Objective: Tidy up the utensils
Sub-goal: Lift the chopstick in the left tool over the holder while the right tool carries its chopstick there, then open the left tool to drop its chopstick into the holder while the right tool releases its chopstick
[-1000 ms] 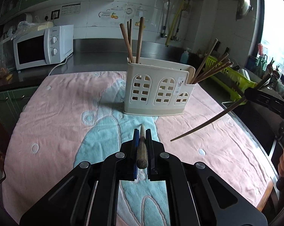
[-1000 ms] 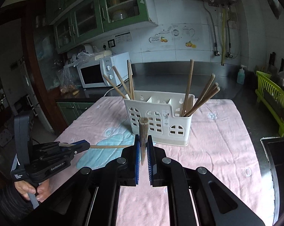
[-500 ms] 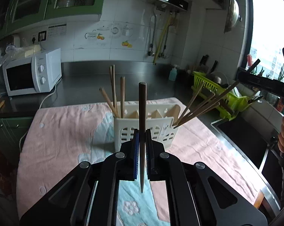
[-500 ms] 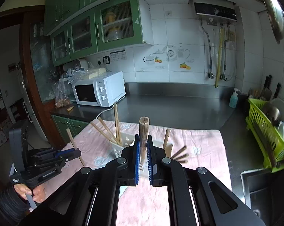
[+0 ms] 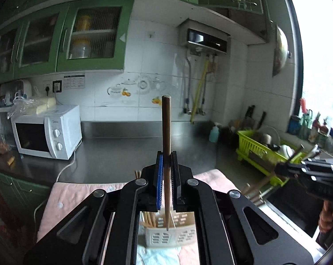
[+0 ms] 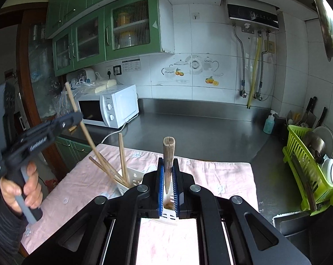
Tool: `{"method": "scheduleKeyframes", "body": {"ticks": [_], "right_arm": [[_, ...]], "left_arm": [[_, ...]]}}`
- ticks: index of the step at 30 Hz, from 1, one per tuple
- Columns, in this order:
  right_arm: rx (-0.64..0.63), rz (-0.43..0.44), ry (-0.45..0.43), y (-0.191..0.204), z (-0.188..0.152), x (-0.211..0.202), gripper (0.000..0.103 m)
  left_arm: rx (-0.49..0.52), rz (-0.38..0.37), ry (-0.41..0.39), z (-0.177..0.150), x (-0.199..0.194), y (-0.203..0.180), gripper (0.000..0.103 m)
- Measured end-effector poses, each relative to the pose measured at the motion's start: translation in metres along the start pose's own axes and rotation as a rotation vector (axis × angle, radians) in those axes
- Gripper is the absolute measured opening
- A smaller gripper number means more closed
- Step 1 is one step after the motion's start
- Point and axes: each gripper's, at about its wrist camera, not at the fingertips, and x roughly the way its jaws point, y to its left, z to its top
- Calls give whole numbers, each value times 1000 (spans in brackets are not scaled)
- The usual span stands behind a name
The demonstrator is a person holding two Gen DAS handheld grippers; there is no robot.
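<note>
Two chopsticks are up in the air, one clenched upright in each pair of tongs: the left tongs [image 5: 166, 176] grip a dark chopstick [image 5: 166, 132] about mid-shaft, its tip just over the white holder [image 5: 166, 236] on the pink-clothed table [image 6: 221, 172]; the right tongs [image 6: 168, 181] pinch a pale chopstick [image 6: 168, 152] over the same holder. Both sticks look light, stiff and smooth, so a mid-length grip should keep them from swivelling.
</note>
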Motion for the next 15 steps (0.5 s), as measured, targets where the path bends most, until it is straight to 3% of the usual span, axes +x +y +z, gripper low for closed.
{"method": "scheduleKeyframes", "body": {"ticks": [7,15], "right_arm": [[4,6,29,-7,-5,17,7],[-13,22,74,-2,-13,35,7]], "left_arm": [[-20,25,12,0,32,4,5],[-26,33,91,-17,60,12,5]]}}
